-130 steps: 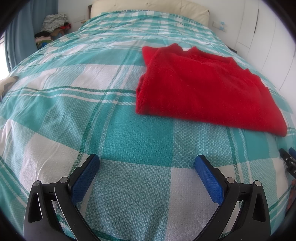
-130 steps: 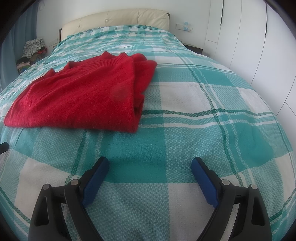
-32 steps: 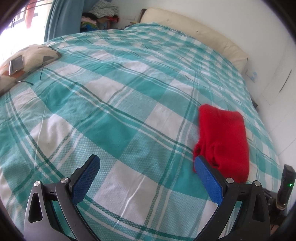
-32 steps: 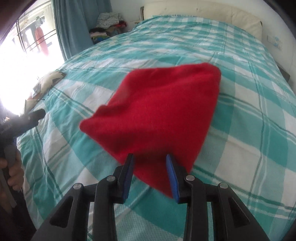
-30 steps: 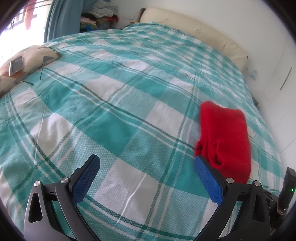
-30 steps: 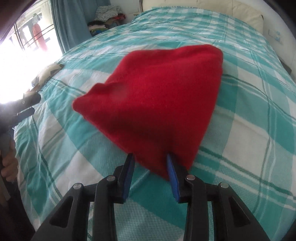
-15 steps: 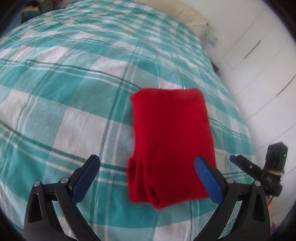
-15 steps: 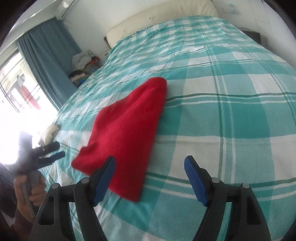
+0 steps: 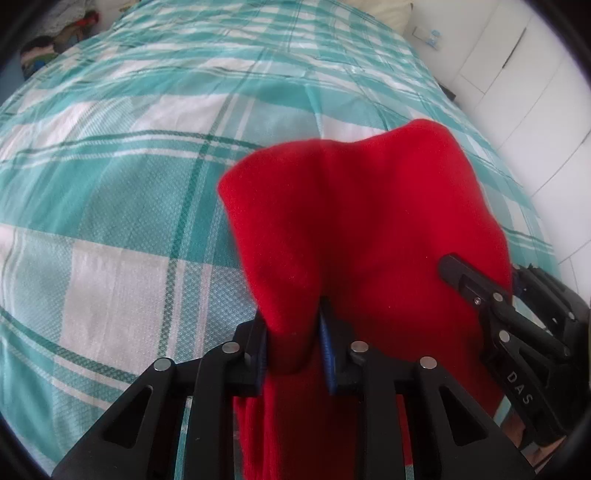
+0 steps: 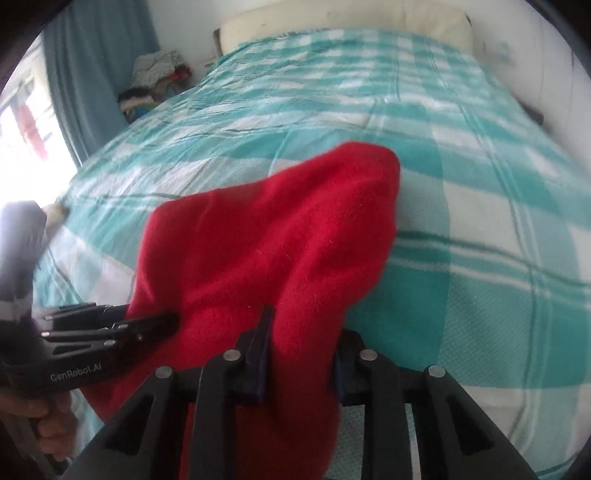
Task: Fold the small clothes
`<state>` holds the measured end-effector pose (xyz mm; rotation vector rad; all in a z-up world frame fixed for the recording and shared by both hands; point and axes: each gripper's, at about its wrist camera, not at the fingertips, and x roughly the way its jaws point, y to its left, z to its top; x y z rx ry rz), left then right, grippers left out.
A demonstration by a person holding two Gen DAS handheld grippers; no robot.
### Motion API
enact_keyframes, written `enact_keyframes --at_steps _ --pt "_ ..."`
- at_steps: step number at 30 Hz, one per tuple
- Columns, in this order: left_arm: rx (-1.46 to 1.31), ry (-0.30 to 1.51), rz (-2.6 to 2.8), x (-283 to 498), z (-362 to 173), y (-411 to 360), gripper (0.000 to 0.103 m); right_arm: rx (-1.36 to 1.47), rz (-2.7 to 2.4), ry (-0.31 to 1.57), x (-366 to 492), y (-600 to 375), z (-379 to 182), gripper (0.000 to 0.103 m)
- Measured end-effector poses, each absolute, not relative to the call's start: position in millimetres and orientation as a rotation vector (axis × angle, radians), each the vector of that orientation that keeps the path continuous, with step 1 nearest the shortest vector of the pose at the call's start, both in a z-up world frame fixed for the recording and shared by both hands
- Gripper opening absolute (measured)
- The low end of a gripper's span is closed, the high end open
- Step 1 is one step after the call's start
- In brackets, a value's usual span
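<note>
A folded red sweater (image 9: 369,221) lies on a teal and white checked bedspread (image 9: 129,184). My left gripper (image 9: 293,332) is shut on the sweater's near left edge, with red cloth bunched between its blue pads. My right gripper (image 10: 301,343) is shut on the sweater (image 10: 266,251) at its near right edge. The right gripper also shows at the right of the left wrist view (image 9: 480,284), and the left gripper shows at the left of the right wrist view (image 10: 140,321). The near part of the sweater hangs over the grippers.
A cream headboard (image 10: 332,18) stands at the far end of the bed. A pile of clothes (image 10: 155,85) sits by the blue curtain (image 10: 92,55) at the far left. White wardrobe doors (image 9: 517,74) line the right side. The bedspread (image 10: 480,221) stretches beyond the sweater.
Both grippers were open half a second ago beside the folded sweater. Now both have closed on its near edge and lifted it, so the cloth bunches up.
</note>
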<state>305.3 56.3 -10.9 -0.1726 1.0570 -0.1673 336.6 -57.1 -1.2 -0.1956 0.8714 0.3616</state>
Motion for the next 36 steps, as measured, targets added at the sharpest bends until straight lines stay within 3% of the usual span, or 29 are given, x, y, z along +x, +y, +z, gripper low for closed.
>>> enact_keyframes --at_steps 10,13,14,15,17,19,21,24,27,30,36 --pt "-0.196 0.761 -0.223 268.5 114.3 68.7 0.02 -0.147 0.437 0.539 298.6 -75.4 117.1 0.022" --pt "-0.188 0.827 -0.239 282.5 108.4 63.4 0.029 -0.033 0.462 0.623 322.8 -90.4 124.6 0.025" --pt "-0.186 0.864 -0.229 285.8 95.8 62.1 0.038 0.019 0.46 0.695 332.9 -97.7 116.1 0.026" --pt "-0.177 0.902 -0.214 284.4 80.4 61.7 0.046 0.067 0.453 0.78 342.1 -105.6 101.5 0.033" --pt "-0.126 0.94 -0.157 273.2 52.0 61.7 0.047 0.113 0.398 0.925 345.9 -125.2 63.7 0.05" --pt "-0.05 0.931 -0.091 249.6 36.2 61.0 0.054 0.117 0.347 0.99 331.3 -147.4 32.9 0.055" --pt "0.006 0.877 -0.032 220.5 32.5 60.8 0.079 0.112 0.316 1.002 306.0 -167.1 15.7 0.058" --pt "0.071 0.756 0.009 178.3 41.4 54.3 0.101 0.085 0.271 0.974 266.5 -189.7 9.8 0.077" --pt "0.104 0.698 0.009 146.4 52.0 41.9 0.103 0.026 0.254 0.907 228.5 -196.3 21.2 0.084" --pt "0.074 0.724 0.013 129.4 51.9 31.6 0.103 -0.015 0.221 0.799 190.8 -197.4 42.7 0.103" --pt "0.023 0.775 0.113 93.4 27.5 21.3 0.103 -0.063 0.225 0.726 129.3 -181.2 59.3 0.103"
